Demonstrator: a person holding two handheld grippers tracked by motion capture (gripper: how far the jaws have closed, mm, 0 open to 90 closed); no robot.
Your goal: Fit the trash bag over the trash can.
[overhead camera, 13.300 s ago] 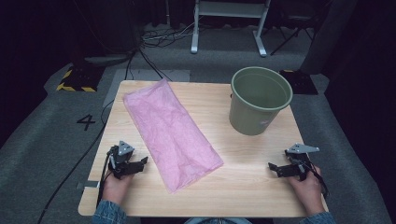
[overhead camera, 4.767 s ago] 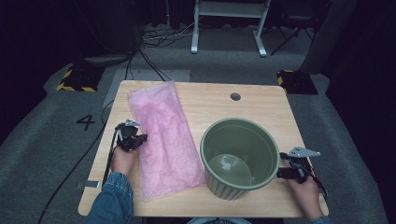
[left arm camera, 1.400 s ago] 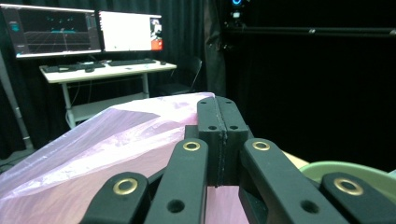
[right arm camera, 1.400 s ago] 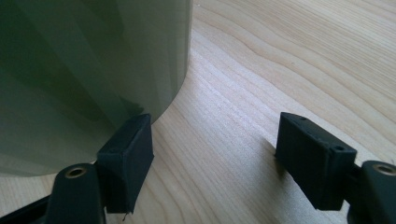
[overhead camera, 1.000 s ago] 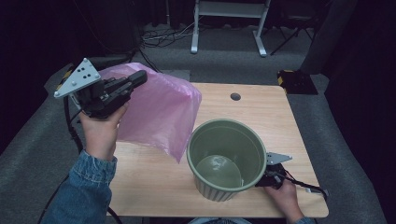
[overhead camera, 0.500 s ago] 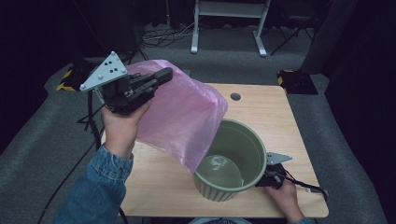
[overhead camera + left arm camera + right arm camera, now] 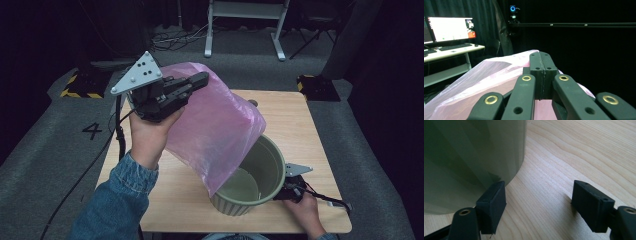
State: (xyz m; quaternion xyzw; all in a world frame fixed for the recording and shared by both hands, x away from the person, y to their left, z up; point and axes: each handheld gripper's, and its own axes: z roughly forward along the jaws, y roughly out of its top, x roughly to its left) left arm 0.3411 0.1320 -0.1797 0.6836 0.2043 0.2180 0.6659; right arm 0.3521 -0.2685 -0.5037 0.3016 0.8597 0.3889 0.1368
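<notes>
A: High view, item one?
B: Pink bag [image 7: 220, 132], thin and limp, slippery film; my left gripper [image 7: 187, 86] holds its top edge above the green bin [image 7: 255, 172], lower end at the bin's rim.

A: Left gripper view?
B: Jaws fully closed on the bag [image 7: 486, 75]. Best taken at the mouth edge.

A: Right gripper view?
B: My jaws stand wide, holding nothing; one tip beside the bin [image 7: 469, 155] on the table [image 7: 579, 150].

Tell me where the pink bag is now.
In the high view the pink bag hangs from the left gripper, lifted left of centre, its lower end inside the green bin.
</notes>
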